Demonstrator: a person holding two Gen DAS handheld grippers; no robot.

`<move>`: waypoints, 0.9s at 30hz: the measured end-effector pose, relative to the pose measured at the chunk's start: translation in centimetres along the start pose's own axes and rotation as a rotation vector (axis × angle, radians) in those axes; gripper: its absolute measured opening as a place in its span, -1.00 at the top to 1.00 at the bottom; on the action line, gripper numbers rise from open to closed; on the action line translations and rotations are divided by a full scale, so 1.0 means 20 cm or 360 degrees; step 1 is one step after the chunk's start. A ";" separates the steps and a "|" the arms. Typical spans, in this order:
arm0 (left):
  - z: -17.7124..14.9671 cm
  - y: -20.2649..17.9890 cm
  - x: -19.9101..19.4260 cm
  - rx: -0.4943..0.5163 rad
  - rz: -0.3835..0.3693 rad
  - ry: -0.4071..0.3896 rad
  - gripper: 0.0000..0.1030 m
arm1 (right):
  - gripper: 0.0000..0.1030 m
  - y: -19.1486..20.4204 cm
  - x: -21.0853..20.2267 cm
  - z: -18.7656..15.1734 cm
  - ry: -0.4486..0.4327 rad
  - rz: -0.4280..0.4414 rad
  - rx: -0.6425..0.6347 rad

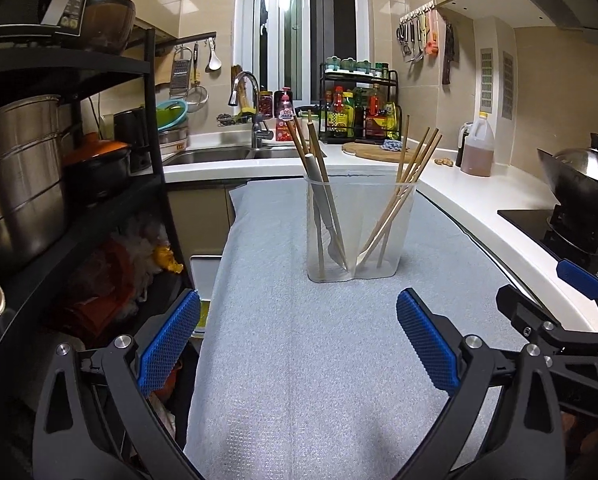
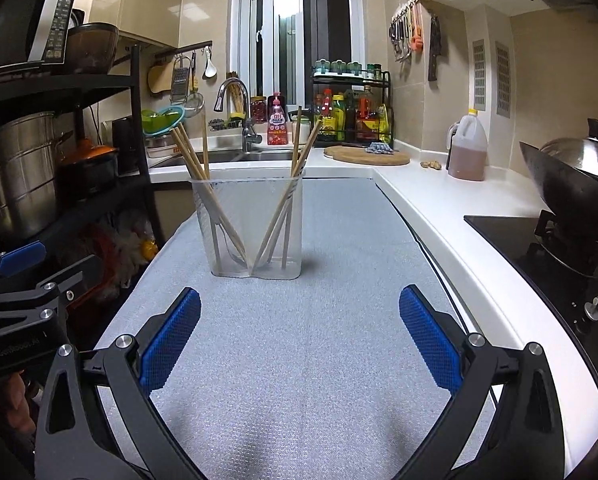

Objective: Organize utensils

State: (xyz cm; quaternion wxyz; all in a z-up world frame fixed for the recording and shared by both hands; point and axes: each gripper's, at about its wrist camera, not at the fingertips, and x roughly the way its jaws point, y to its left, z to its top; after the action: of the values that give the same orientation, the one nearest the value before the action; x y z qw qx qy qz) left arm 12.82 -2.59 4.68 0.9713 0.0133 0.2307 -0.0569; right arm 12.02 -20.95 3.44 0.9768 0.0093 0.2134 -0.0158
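Note:
A clear plastic two-compartment holder stands on a grey textured mat. Its left compartment holds wooden chopsticks and a grey-handled utensil. More chopsticks lean in the right compartment. My left gripper hovers open over the mat, short of the holder, nothing between its blue pads. My right gripper is open too, likewise back from the holder and empty. Each gripper shows at the edge of the other's view: the right gripper, the left gripper.
A black shelf rack with steel pots stands on the left. The white counter runs to the right with an oil jug, a cutting board and a wok on the stove. The sink lies behind.

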 end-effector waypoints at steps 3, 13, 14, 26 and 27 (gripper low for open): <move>0.00 -0.01 0.00 -0.0003 0.0013 0.0009 -0.85 | -0.90 0.00 0.00 0.00 0.0001 0.0000 0.0000; 0.00 -0.02 0.00 0.0009 0.0028 0.0024 -0.85 | -0.90 -0.02 -0.01 -0.01 0.0007 -0.0002 0.0006; 0.00 -0.02 0.00 0.0007 0.0026 0.0024 -0.85 | -0.90 -0.02 -0.01 -0.01 0.0009 -0.0002 0.0004; 0.00 -0.04 -0.01 0.0029 0.0038 0.0007 -0.85 | -0.90 0.00 0.00 -0.02 0.0022 0.0009 -0.0008; 0.00 -0.04 -0.01 0.0031 0.0037 0.0005 -0.85 | -0.90 0.00 0.00 -0.02 0.0023 0.0011 -0.0009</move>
State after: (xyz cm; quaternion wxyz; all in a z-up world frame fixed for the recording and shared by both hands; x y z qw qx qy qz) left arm 12.49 -3.32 4.81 0.9713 0.0254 0.2315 -0.0480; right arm 11.85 -20.98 3.16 0.9753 0.0073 0.2203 -0.0119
